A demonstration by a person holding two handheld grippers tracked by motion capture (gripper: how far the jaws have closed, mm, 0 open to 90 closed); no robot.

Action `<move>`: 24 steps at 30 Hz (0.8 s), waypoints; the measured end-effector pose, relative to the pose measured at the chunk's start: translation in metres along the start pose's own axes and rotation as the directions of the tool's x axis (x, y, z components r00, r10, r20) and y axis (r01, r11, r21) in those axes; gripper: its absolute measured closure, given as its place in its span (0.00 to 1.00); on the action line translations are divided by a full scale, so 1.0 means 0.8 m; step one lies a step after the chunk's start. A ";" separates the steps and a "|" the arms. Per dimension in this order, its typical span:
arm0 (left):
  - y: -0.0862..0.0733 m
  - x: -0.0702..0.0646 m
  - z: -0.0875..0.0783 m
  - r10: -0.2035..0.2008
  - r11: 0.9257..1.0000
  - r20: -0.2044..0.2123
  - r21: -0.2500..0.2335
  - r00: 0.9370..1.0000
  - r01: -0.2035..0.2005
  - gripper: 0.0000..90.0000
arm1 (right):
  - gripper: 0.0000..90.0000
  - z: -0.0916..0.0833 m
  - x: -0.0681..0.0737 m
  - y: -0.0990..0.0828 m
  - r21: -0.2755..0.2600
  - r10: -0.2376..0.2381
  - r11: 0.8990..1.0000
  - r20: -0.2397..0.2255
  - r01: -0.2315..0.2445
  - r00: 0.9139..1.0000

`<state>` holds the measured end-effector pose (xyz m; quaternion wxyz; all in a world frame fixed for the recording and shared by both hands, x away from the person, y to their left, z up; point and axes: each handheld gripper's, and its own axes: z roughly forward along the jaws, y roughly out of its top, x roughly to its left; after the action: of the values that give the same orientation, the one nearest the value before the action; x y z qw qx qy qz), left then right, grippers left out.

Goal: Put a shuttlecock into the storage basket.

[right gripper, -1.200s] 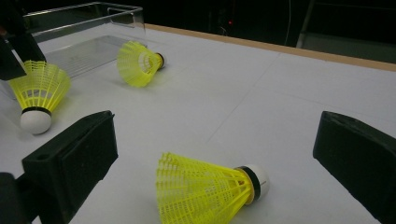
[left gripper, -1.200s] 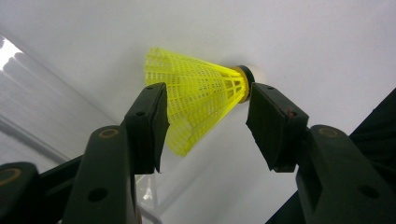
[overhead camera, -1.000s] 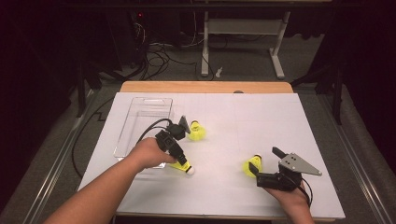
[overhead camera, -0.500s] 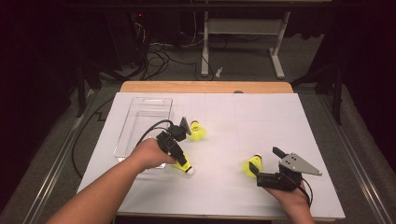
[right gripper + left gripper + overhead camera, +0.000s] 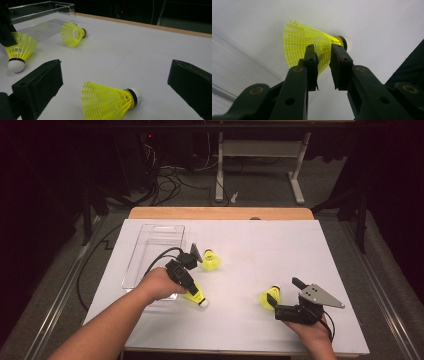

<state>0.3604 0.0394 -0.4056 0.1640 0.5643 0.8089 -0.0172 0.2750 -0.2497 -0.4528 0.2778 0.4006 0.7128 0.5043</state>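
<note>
Pinching the net skirt of one yellow shuttlecock, the left claw has just been closing and is clamping it against the white bench. Two more shuttlecocks are lying there, three altogether: one just beyond that claw, another between the spread jaws of the right claw. One clear tray is sitting beside the left claw.

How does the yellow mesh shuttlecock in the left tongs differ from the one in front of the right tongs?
The left tongs have just been closing and now pinch the skirt of their yellow mesh shuttlecock, whereas the right tongs stand open around the other shuttlecock, untouched. The first points its cork down; the second lies on its side. Both share yellow skirts and white corks.
</note>
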 end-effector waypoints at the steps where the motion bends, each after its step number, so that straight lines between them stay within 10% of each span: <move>1: 0.000 0.001 0.000 0.013 1.000 0.008 0.000 1.000 -0.013 0.87 | 0.00 0.000 0.000 0.000 0.000 0.001 1.000 0.000 -0.001 1.000; 24: -0.011 0.002 -0.025 0.018 1.000 0.066 0.021 0.998 -0.019 0.99 | 0.00 0.000 0.001 0.000 0.000 -0.004 1.000 0.003 0.004 1.000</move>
<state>0.3472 0.0416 -0.3887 0.1847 0.5726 0.7976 -0.0429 0.2748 -0.2488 -0.4529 0.2799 0.3997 0.7131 0.5034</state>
